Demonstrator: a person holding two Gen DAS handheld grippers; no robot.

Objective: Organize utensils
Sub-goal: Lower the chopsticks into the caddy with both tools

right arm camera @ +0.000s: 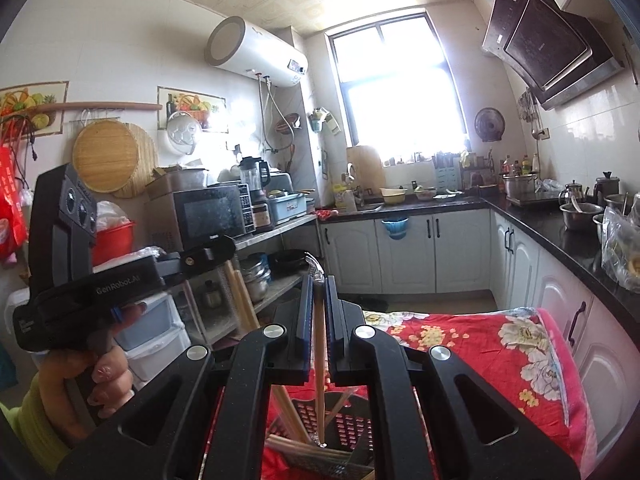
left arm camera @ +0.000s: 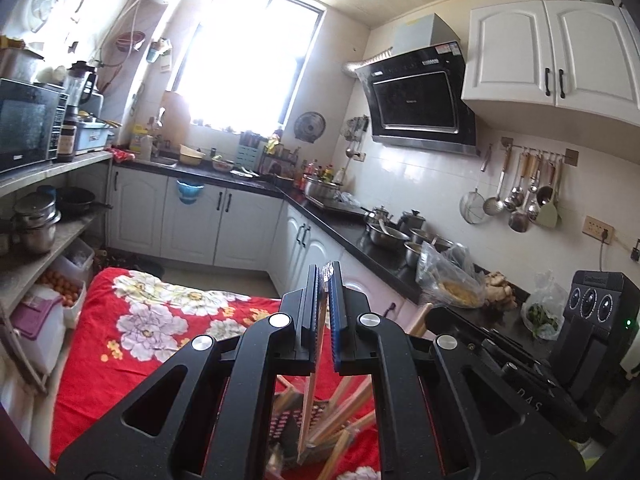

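Note:
My left gripper (left arm camera: 325, 276) is shut on a pair of wooden chopsticks (left arm camera: 310, 392) in a clear wrapper; their lower ends reach into a dark perforated holder (left arm camera: 296, 420) below the jaws. My right gripper (right arm camera: 318, 286) is shut on another wrapped pair of chopsticks (right arm camera: 319, 360), held upright with the lower end inside the same black perforated holder (right arm camera: 344, 428). Several more wooden chopsticks (right arm camera: 292, 420) lean in the holder. The left gripper's body (right arm camera: 92, 280) and the hand holding it show at the left of the right wrist view.
The holder stands on a table with a red floral cloth (left arm camera: 160, 320). A black counter (left arm camera: 360, 236) with steel pots and bags runs along the right. Shelves with a microwave (right arm camera: 208, 212) and pots stand at the left. White cabinets (right arm camera: 420, 252) line the far wall.

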